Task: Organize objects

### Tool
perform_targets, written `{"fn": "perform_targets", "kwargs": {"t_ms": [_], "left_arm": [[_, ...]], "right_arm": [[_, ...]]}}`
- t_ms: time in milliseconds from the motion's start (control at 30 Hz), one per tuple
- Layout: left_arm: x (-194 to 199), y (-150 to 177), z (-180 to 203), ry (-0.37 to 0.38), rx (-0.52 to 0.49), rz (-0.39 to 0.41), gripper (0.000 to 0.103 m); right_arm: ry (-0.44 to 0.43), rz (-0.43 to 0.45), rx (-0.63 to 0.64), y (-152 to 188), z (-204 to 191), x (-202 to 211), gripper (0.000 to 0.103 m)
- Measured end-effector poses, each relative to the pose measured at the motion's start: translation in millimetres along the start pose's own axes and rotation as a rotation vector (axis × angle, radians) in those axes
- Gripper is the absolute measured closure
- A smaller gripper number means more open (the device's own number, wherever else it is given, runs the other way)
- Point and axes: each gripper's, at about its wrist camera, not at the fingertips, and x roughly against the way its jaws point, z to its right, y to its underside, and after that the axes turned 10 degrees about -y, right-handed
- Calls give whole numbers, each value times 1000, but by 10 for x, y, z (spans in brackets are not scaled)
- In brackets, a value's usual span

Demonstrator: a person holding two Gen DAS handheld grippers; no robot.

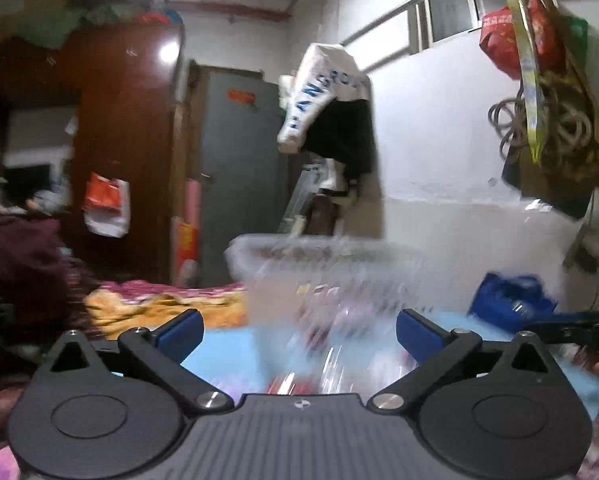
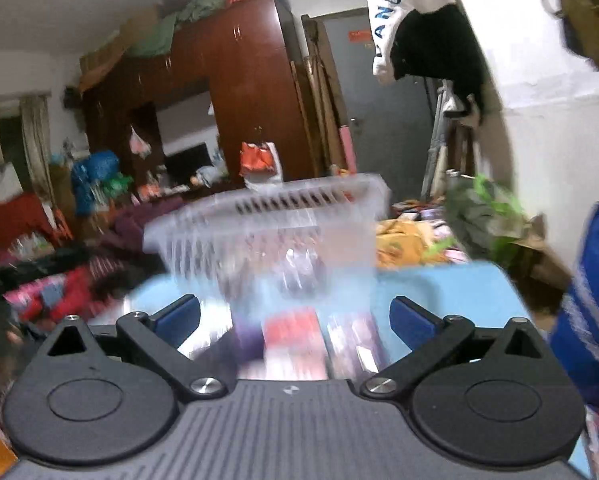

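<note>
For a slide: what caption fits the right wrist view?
Right gripper, jaws open, facing a blurred clear slotted basket on a blue surface.

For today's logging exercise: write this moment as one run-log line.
left gripper: open, empty | right gripper: open, empty | clear basket: ahead on blue surface | frames blurred

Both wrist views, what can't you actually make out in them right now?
- Clear basket: left wrist view, motion blur smears its contents.
- Packets in front of the basket: right wrist view, blurred, labels unreadable.
- Blue bag: right wrist view, cut off by the right edge.
- Right gripper: left wrist view, only a dark part shows at the right edge.
- Both grippers' jaws stand open, nothing between the pads.
</note>
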Motion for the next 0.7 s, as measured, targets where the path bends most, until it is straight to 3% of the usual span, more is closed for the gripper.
{"fn": "perform_targets", "kwargs": {"t_ms": [133, 267, 333, 400, 600, 667, 700], "left_arm": [[278, 365, 19, -12, -21, -65, 0], [317, 482, 170, -31, -165, -69, 0], [264, 527, 196, -44, -205, -84, 0], [185, 534, 162, -45, -196, -103, 0], [-7, 646, 84, -61, -184, -183, 0], [-29, 699, 68, -44, -187, -204, 5], [-12, 715, 48, -39, -171, -197, 18]], "right_arm": [[0, -73, 34, 370, -136, 122, 0], [41, -90, 97, 516, -272, 58, 4], [9, -104, 66, 513, -220, 5, 13], [-30, -124, 38, 542, -161, -53, 17], [-19, -119, 75, 634, -273, -27, 18], [-18, -110, 75, 676, -272, -10, 21], [-20, -108, 73, 687, -270, -3, 21]]}}
